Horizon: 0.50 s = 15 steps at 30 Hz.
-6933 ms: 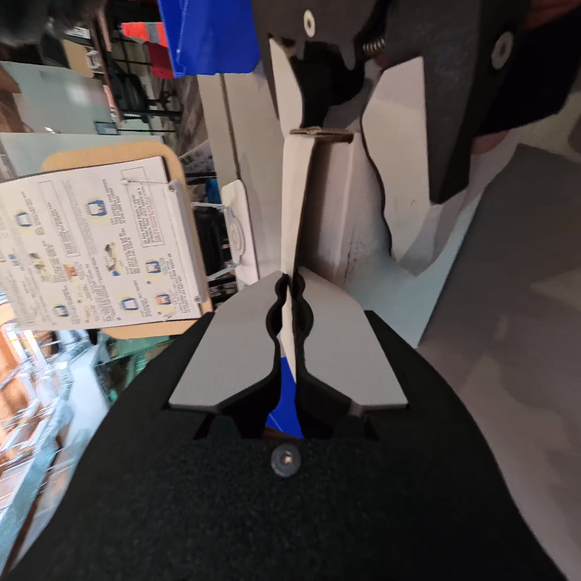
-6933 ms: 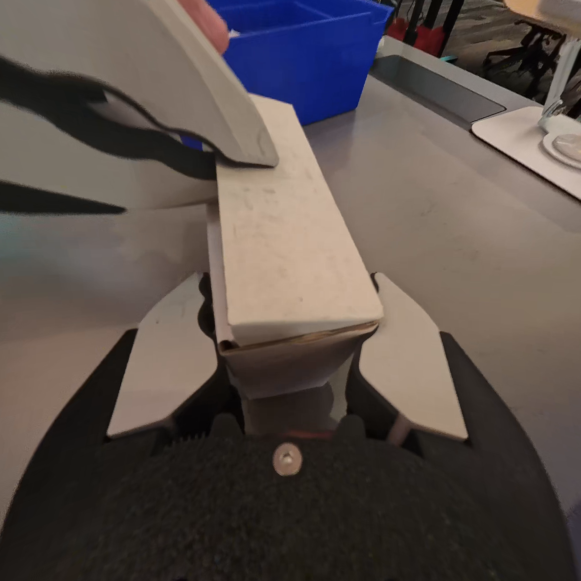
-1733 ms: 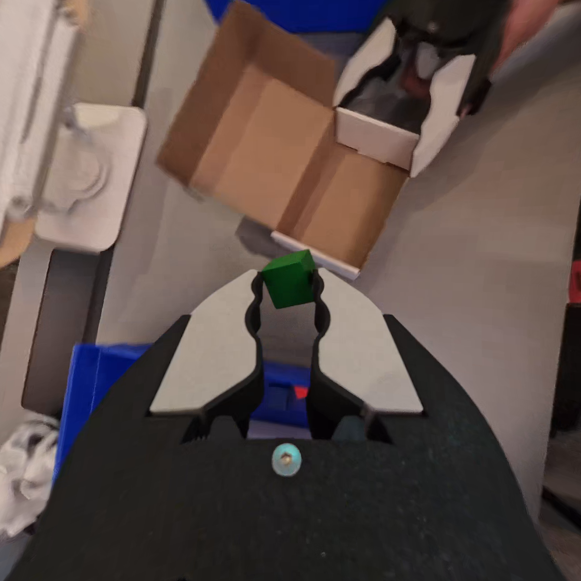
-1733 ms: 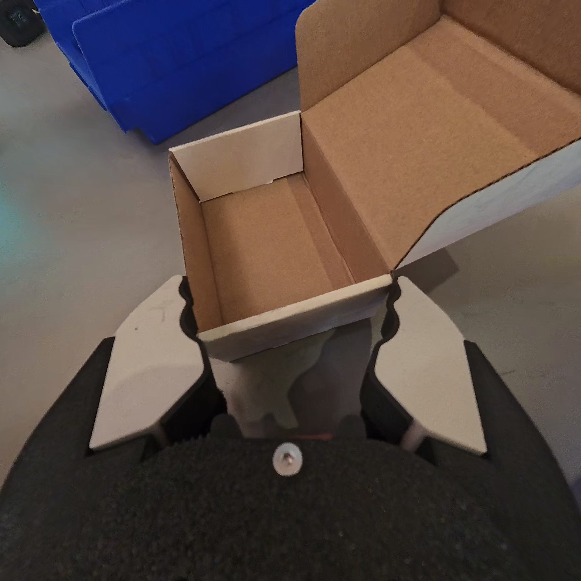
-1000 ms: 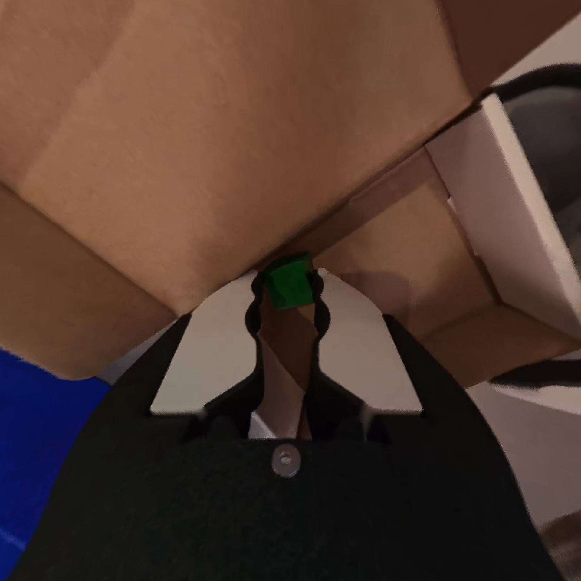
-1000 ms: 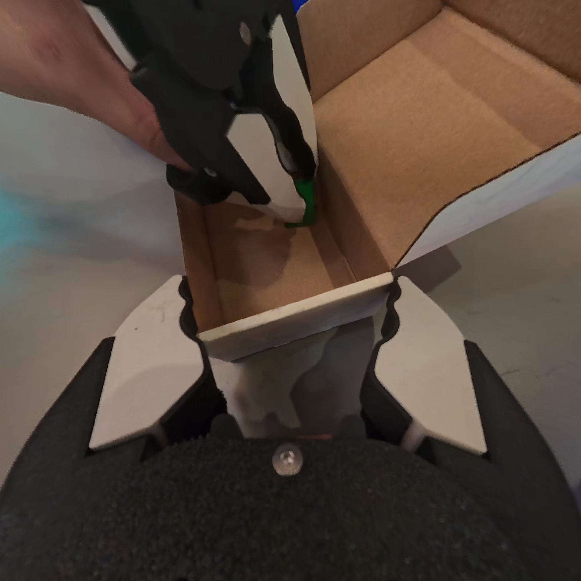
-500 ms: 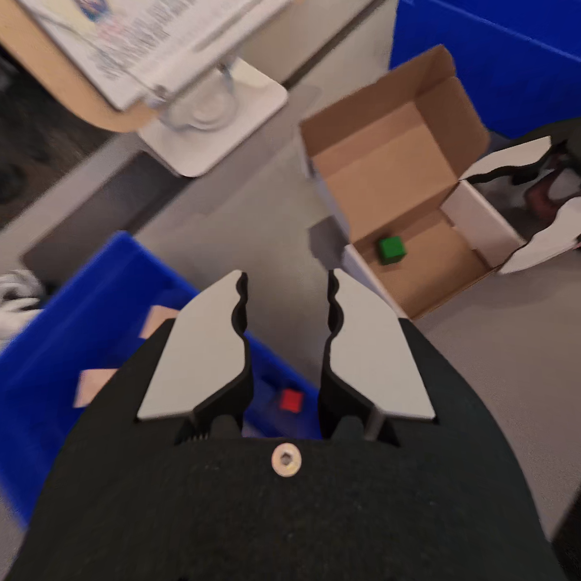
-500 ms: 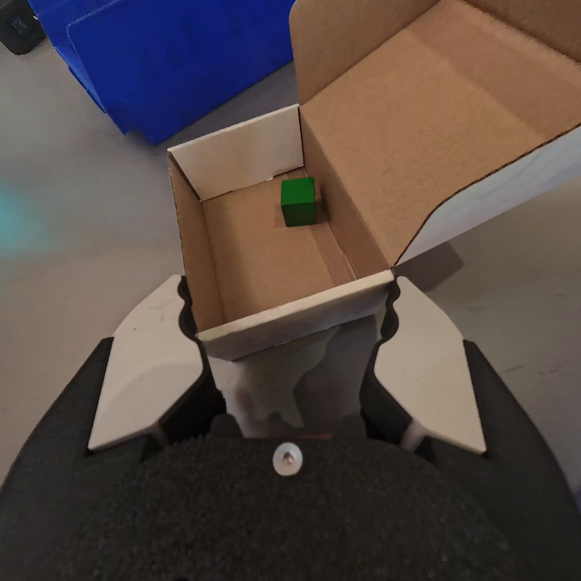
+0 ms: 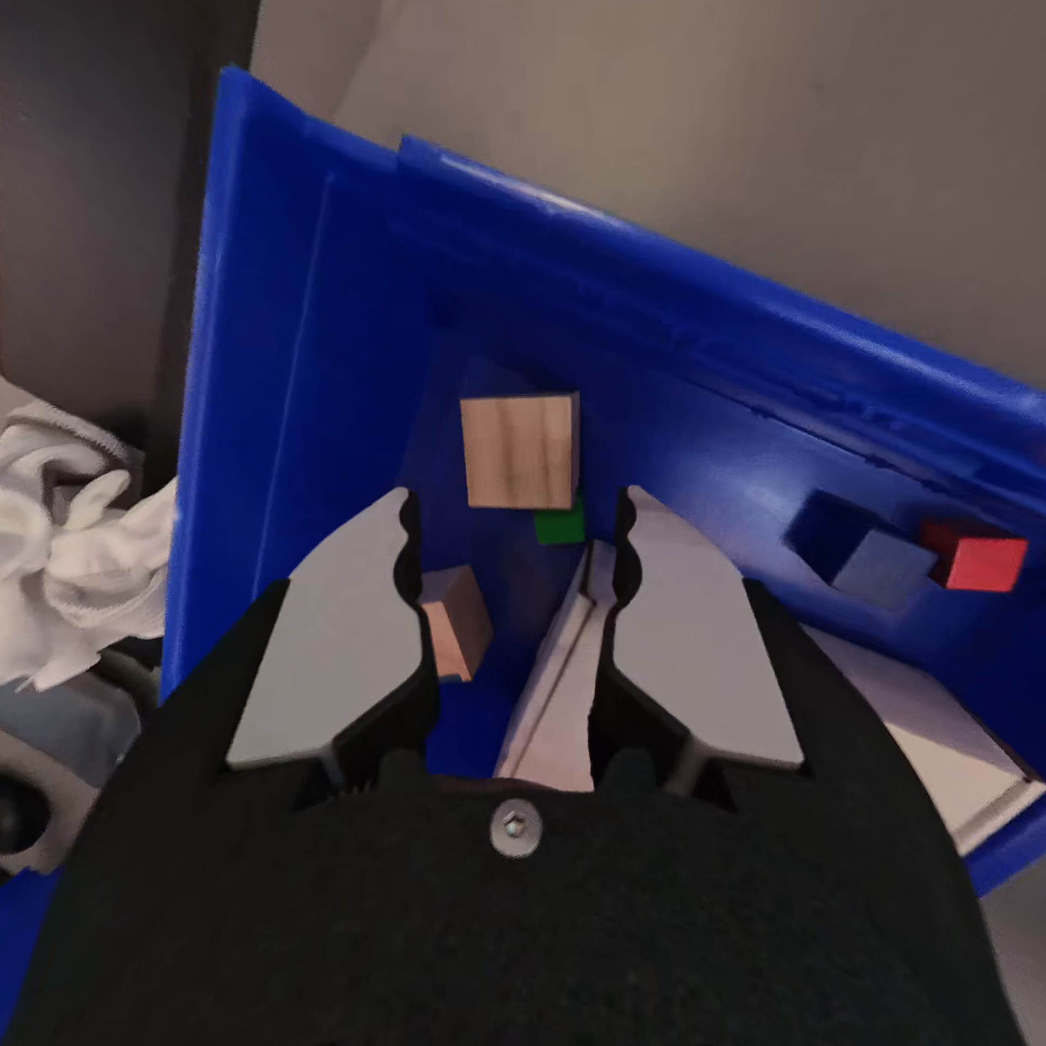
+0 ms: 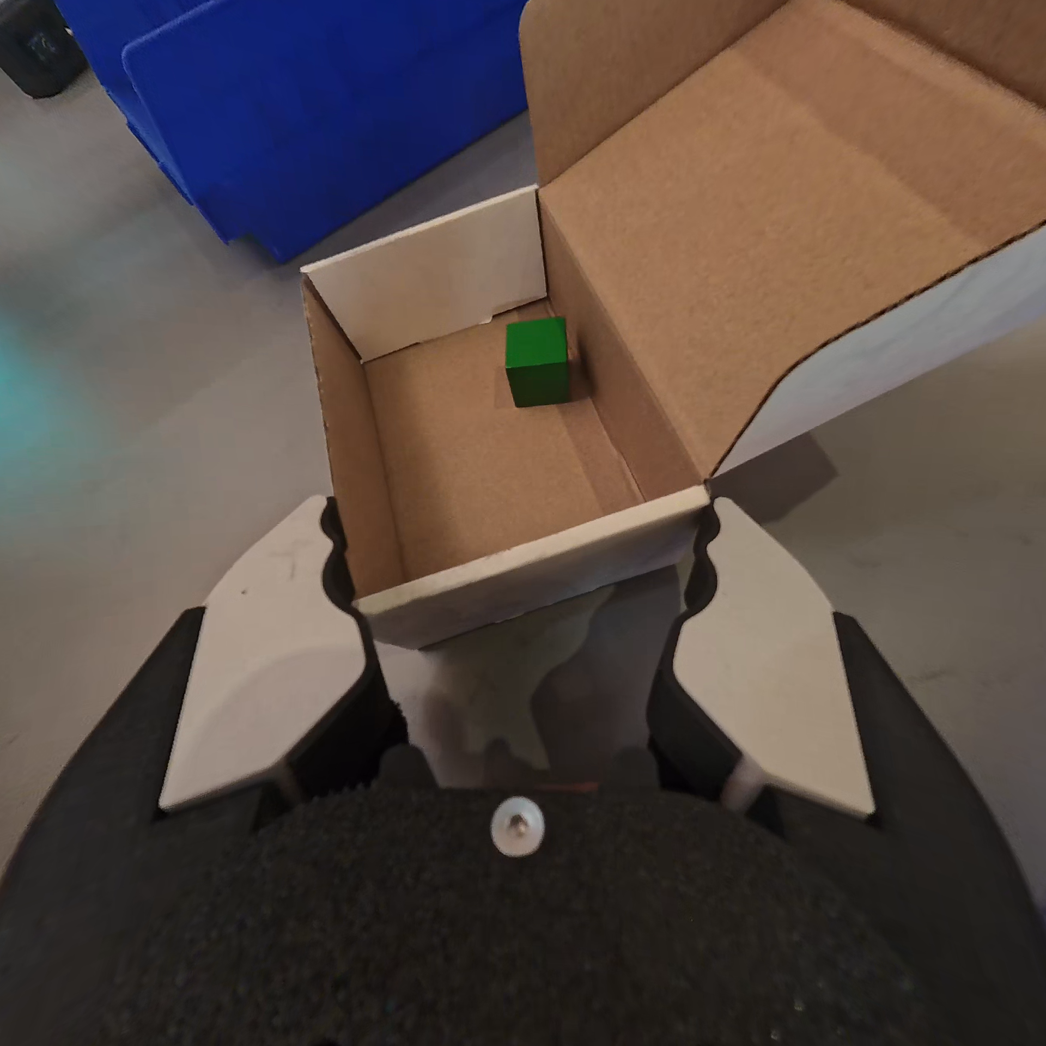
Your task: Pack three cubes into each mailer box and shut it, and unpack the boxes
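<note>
Nearest, right gripper [image 10: 518, 557]: clamped on mailer box [image 10: 532, 583] front wall
Box interior: green cube [image 10: 536, 361] at far right corner, lid open
Left gripper [image 9: 512, 543]: spread, empty, over blue bin [image 9: 317, 351] of cubes

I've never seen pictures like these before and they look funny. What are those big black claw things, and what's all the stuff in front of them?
Those claws are grabbing tools. A person holds one in each hand, and each tool has a camera looking along its two fingers, so each picture belongs to one tool.

In the left tool's picture, the left gripper is open and empty above a blue bin. Inside lie two plain wooden blocks, a small green cube, a blue cube and a red cube.

In the right tool's picture, the right gripper squeezes the near wall of an open cardboard mailer box on a grey table. One green block sits inside it.
</note>
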Available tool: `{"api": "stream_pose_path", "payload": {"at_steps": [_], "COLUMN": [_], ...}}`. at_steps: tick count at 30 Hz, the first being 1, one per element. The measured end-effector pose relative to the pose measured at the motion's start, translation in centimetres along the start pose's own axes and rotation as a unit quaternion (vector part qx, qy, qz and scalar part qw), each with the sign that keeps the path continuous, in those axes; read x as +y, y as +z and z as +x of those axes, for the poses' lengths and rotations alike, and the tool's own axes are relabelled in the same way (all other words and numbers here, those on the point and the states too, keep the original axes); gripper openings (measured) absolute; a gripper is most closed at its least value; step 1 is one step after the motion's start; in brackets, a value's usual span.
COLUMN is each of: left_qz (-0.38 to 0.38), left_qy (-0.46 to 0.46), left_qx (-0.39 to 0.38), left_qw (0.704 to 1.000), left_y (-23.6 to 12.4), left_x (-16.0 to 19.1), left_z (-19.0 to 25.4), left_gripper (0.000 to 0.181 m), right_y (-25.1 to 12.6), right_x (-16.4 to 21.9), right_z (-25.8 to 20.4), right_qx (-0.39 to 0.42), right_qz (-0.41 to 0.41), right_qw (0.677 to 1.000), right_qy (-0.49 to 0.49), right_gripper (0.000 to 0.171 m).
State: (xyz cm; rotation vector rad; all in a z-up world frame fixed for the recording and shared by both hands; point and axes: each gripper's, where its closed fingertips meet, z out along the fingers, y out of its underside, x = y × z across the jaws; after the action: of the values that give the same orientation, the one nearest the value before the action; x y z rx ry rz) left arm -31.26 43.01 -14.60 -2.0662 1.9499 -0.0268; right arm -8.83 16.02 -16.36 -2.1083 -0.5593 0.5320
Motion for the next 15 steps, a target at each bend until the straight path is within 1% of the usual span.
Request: {"api": "stream_pose_path", "payload": {"at_steps": [3,4,5,6,8,10,12,15], "left_qz": [-0.016,-0.018,-0.022,-0.026,-0.037,-0.025,-0.003,0.052], "left_qy": [0.009,0.012,0.016,0.021,0.028,0.016,0.004,-0.004], "left_qx": [0.012,0.021,0.033,0.031,0.026,0.020,0.015,-0.005], "left_qw": [1.000,1.000,0.999,0.999,0.999,0.999,1.000,0.999], "left_y": [1.9,2.4,2.6,2.6,2.4,1.5,-0.2,-4.5], "left_x": [-0.5,-0.7,-0.8,-0.8,-0.5,-0.5,-0.8,-2.5], "left_z": [-0.4,-0.2,0.2,0.2,0.1,-0.2,-0.3,0.3], "left_gripper": [0.063,0.058,0.045,0.041,0.040,0.040,0.041,0.041], "right_y": [0.2,0.3,0.3,0.4,0.5,0.5,0.5,0.5], "right_x": [-0.1,-0.1,-0.2,-0.2,-0.3,-0.3,-0.3,-0.3], "right_z": [-0.1,-0.1,-0.2,-0.2,-0.3,-0.3,-0.3,-0.3], "right_qx": [0.001,0.001,0.001,0.002,0.000,-0.002,-0.002,-0.002], "right_qz": [0.000,-0.001,-0.001,-0.002,-0.002,-0.001,-0.001,0.000], "right_qw": [1.000,1.000,1.000,1.000,1.000,1.000,1.000,1.000], "right_qy": [0.000,0.000,0.000,0.000,-0.001,-0.001,-0.001,-0.002], "right_gripper": [0.116,0.116,0.116,0.116,0.116,0.116,0.116,0.116]}}
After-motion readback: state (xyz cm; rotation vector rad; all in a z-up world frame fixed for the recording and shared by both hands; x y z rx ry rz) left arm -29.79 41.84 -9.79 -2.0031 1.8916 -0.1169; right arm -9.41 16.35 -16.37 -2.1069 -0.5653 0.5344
